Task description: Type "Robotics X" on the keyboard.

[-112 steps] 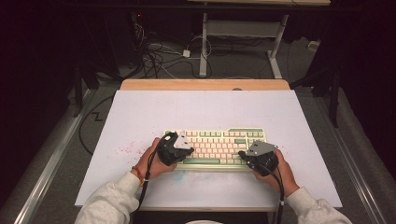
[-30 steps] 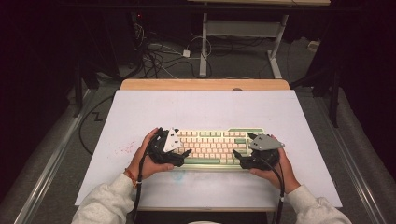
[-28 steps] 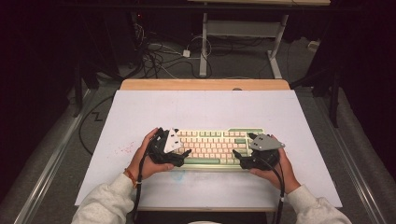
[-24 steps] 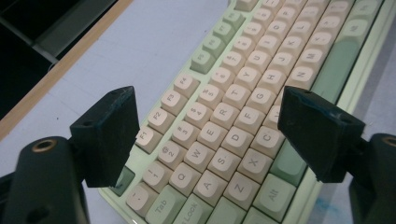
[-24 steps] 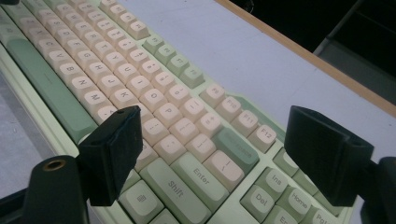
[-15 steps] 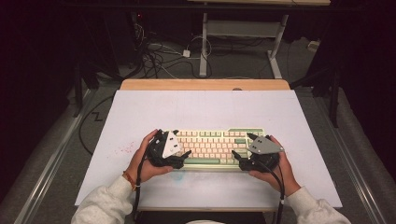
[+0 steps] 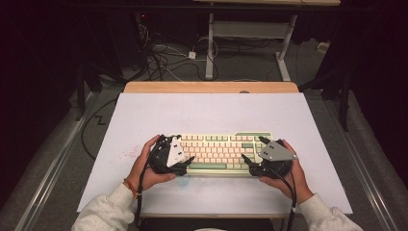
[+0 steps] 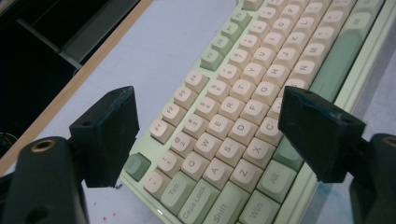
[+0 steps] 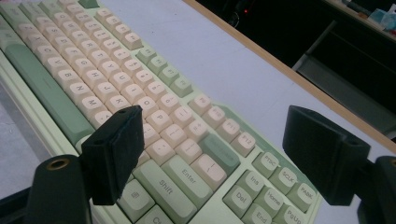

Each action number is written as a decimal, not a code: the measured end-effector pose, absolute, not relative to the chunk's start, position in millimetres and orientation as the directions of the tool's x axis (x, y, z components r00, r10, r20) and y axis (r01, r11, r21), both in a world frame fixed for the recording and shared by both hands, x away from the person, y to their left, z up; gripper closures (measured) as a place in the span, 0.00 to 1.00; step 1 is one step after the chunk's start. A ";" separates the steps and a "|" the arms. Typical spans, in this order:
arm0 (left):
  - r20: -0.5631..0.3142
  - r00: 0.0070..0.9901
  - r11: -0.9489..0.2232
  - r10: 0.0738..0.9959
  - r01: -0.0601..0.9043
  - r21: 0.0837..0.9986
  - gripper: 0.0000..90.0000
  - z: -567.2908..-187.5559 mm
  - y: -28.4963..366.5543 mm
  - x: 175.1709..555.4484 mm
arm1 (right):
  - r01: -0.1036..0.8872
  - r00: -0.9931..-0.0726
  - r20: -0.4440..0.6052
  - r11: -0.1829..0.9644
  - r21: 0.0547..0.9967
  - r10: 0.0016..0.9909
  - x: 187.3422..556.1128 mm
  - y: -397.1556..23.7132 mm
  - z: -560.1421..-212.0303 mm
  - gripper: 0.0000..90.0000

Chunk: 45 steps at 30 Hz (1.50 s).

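A cream and green keyboard [image 7: 219, 153] lies flat on the white table cover [image 7: 211, 113], near the front edge. My left gripper [image 7: 185, 149] is at its left end, held by a hand. Its jaws stand open, one on each side of the Esc and Tab corner [image 8: 154, 175], and the left gripper [image 8: 205, 100] hovers over the keys. My right gripper [image 7: 251, 148] is at the right end, open too. In the right gripper view the right gripper [image 9: 215, 114] straddles the Enter and Shift area of the keyboard [image 9: 140, 93]. I cannot tell whether either jaw touches the case.
A wooden table edge [image 7: 211, 87] runs along the far side of the cover. Faint red specks [image 7: 126, 155] mark the cover left of the keyboard. Cables [image 7: 163, 57] and desk legs [image 7: 210, 43] lie on the dark floor beyond.
Since the earliest frame both hands have shifted slightly outward, to the keyboard's two ends. Over the last second they hold almost still, and the keyboard has not moved.
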State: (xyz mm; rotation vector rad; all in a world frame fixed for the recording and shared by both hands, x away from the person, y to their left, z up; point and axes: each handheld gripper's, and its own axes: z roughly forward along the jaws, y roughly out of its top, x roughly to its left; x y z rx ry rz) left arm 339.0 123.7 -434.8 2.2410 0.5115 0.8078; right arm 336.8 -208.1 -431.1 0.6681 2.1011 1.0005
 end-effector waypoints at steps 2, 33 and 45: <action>0.407 0.724 -0.682 0.557 0.119 0.722 0.21 -434.2 125.6 337.2 | 0.147 -0.618 -0.372 0.567 0.811 0.692 335.2 -208.5 -430.5 0.23; 0.436 0.695 -0.685 0.572 0.112 0.720 0.19 -433.2 141.6 318.8 | 0.127 -0.593 -0.413 0.587 0.800 0.691 322.1 -212.3 -424.0 0.24; 0.437 0.693 -0.688 0.574 0.118 0.716 0.18 -435.5 153.5 310.1 | 0.134 -0.578 -0.416 0.584 0.800 0.702 315.2 -221.5 -422.4 0.23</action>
